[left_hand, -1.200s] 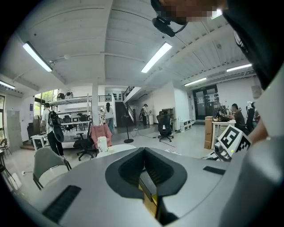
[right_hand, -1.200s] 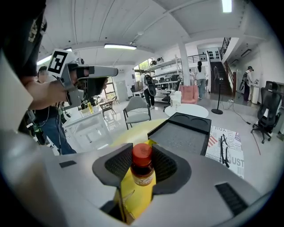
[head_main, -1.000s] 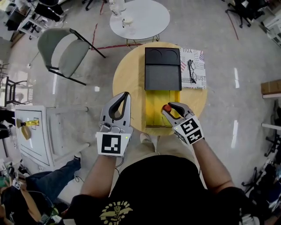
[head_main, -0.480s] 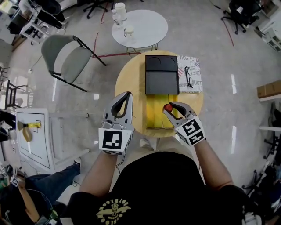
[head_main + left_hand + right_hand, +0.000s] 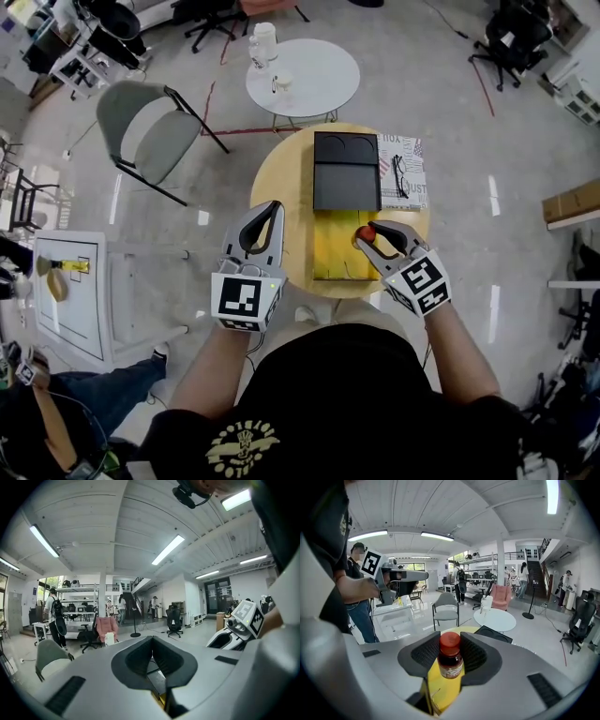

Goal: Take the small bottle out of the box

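Note:
A small bottle (image 5: 450, 662) with a red cap and dark contents stands upright between the pads of my right gripper (image 5: 450, 654), which is shut on it. In the head view the small bottle (image 5: 364, 232) hangs in the right gripper (image 5: 372, 236) over the right side of the open yellow box (image 5: 339, 251). The box's black lid (image 5: 346, 172) lies just beyond it on the round wooden table (image 5: 281, 183). My left gripper (image 5: 274, 208) is held over the table's left edge, shut and holding nothing; its jaws meet in the left gripper view (image 5: 152, 657).
A magazine with a pair of glasses (image 5: 403, 171) lies at the table's right. A white round table (image 5: 302, 78) with a cup stands beyond, a grey folding chair (image 5: 141, 127) to the left, and a white cabinet (image 5: 70, 291) at my left side.
My right gripper, still holding the bottle, has drifted slightly to the right over the box. The left gripper has barely moved. The head camera has tilted a little.

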Motion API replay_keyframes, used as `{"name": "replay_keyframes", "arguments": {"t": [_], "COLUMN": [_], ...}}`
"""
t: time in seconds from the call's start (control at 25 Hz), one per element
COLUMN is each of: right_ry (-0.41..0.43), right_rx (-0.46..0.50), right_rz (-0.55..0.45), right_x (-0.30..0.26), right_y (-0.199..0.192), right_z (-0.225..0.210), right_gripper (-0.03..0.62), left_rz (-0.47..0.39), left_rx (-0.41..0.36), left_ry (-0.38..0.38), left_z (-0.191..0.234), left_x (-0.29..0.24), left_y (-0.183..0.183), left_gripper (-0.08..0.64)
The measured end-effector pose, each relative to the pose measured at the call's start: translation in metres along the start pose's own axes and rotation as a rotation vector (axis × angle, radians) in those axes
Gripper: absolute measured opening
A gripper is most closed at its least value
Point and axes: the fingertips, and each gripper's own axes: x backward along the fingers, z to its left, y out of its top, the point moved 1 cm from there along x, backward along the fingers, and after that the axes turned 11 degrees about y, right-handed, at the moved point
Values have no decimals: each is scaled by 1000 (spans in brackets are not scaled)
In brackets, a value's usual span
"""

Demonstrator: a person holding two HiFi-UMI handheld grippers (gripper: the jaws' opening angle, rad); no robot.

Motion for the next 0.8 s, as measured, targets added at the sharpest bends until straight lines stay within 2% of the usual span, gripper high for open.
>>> {"name": "replay_keyframes", "arguments": {"t": [0.8], "right_ry": [-15], "right_rx": [69], "right_rz": [-104], "right_x": [54], "right_y": [103], "right_z": [27], "right_gripper": [146], "left_rz": [-78], "left_rx": [-18], "left_ry": [-54], "left_z": [-6], "left_x": [28], "left_y": [54], "left_gripper": [15]}}
